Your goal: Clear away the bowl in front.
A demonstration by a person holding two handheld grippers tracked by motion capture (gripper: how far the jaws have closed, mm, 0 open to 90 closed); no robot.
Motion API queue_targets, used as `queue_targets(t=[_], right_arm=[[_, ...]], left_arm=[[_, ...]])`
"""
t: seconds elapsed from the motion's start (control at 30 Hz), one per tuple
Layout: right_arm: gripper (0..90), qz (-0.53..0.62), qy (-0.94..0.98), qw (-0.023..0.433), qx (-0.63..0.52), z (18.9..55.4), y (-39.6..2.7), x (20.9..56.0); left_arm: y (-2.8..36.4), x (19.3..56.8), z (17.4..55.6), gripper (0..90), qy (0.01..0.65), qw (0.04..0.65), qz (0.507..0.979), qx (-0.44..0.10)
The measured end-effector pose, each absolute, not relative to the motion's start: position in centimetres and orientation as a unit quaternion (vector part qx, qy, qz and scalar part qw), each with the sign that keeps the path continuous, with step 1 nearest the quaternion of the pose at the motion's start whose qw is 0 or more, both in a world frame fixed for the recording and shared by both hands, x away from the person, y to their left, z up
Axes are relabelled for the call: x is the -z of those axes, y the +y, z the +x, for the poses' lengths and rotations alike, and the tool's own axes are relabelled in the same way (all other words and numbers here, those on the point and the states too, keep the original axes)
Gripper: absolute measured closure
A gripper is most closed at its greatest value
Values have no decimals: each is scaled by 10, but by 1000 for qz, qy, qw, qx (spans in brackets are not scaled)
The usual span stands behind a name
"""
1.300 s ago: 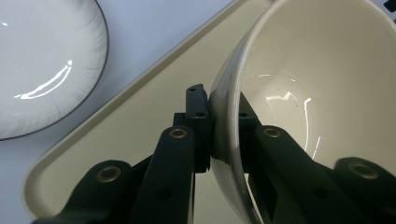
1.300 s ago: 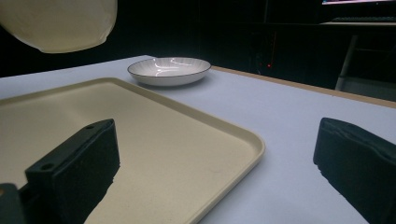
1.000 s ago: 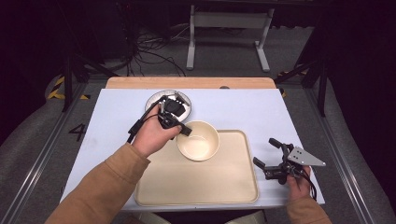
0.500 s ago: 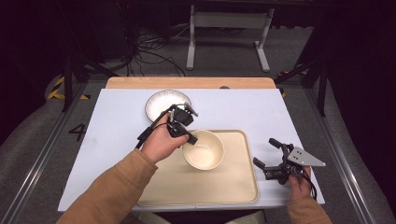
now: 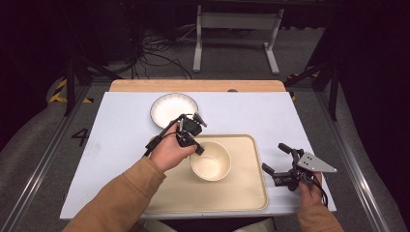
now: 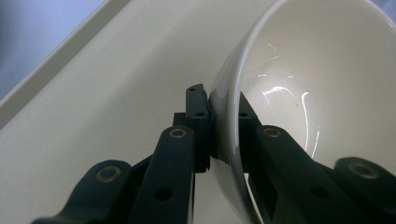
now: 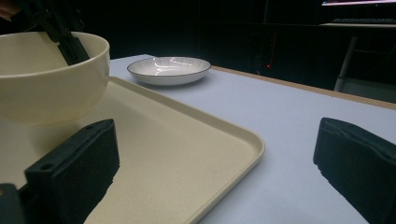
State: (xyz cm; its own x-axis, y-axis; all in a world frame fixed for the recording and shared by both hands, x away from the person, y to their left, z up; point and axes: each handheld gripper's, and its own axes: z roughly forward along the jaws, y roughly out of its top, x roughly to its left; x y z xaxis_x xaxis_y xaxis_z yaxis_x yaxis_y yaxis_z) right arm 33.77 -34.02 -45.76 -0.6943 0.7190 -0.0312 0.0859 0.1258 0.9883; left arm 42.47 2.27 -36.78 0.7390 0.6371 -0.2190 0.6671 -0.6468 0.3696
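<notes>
A cream bowl [image 5: 211, 162] sits low over the left-middle of the cream tray [image 5: 241, 193]; whether its base touches the tray I cannot tell. My left gripper [image 5: 198, 149] is shut on the bowl's near-left rim. In the left gripper view the jaws pinch the bowl [image 6: 299, 84] wall, one pad inside and one outside, with the left gripper [image 6: 219, 100] above the tray [image 6: 93, 116]. My right gripper [image 5: 274, 157] stands open just right of the tray, with nothing between its fingers. In the right gripper view the right gripper [image 7: 219, 154] straddles the tray's [image 7: 187, 154] corner, with the bowl [image 7: 51, 79] at the left.
A white ribbed plate [image 5: 174, 108] with a dark rim lies on the blue-grey tabletop behind the tray, also seen as the plate [image 7: 169, 69]. A wooden strip [image 5: 193, 85] runs along the table's far edge. Dark floor, cables and a metal stand lie beyond.
My left hand has carried the bowl nearer and down toward the tray, uncovering the plate behind it. The right gripper has stayed put.
</notes>
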Motion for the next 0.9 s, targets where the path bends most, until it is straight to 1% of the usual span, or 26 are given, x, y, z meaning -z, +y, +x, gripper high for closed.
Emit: queue_targets(t=[0.4, 0.9], right_arm=[[6, 288, 701, 267, -595, 338, -340, 458], [6, 289, 700, 267, -595, 338, -341, 458]], left_arm=[[19, 381, 427, 831, 362, 196, 911, 33], [15, 392, 428, 830, 358, 188, 914, 29]])
